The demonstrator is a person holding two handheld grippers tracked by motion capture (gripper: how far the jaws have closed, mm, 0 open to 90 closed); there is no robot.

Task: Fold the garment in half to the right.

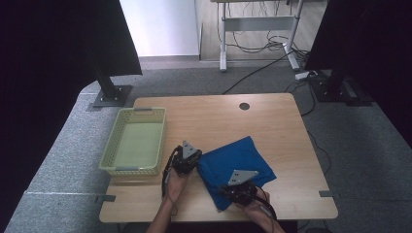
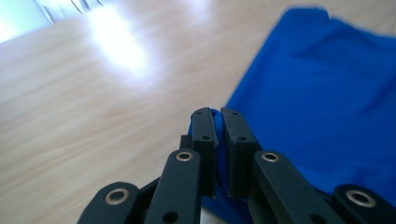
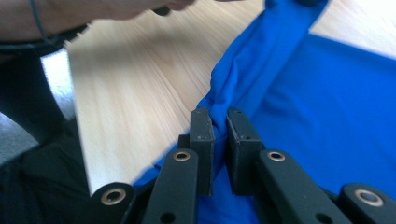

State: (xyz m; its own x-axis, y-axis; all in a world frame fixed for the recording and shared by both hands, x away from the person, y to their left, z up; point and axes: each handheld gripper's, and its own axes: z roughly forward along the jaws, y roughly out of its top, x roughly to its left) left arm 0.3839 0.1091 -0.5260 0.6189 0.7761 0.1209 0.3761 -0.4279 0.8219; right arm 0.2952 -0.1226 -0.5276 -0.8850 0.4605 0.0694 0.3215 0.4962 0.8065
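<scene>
**Blue cloth pinched at two points on the bench**

Item: blue cloth [image 1: 236,164], folded, lying on the near right part of the wooden bench [image 1: 218,116]. Outline roughly four-sided and set cornerwise: one corner pointing away toward the far edge, one toward the near edge. Long axis running diagonally, from the near left up to the far right in the high view. Surface mostly flat, with a gathered ridge along the left edge between the two grip points.

Left gripper [image 1: 187,158]: at the cloth's left corner, held in a hand [image 1: 176,180] entering from the bottom. Pressed nearly together on a thin fold of the blue cloth [image 2: 327,102], the fabric showing in the narrow gap between the pads [image 2: 204,130].

Right gripper [image 1: 239,187]: at the cloth's near edge, close to the bench's front. Likewise pinching the cloth [image 3: 327,107], a bunched fold rising from between the pads [image 3: 201,128] and stretching away as a taut band.

Other: pale green basket [image 1: 109,145] with perforated walls, on the left of the bench, just beside the left gripper and apart from the cloth. Round dark cable hole [image 1: 244,106] near the far edge.
</scene>
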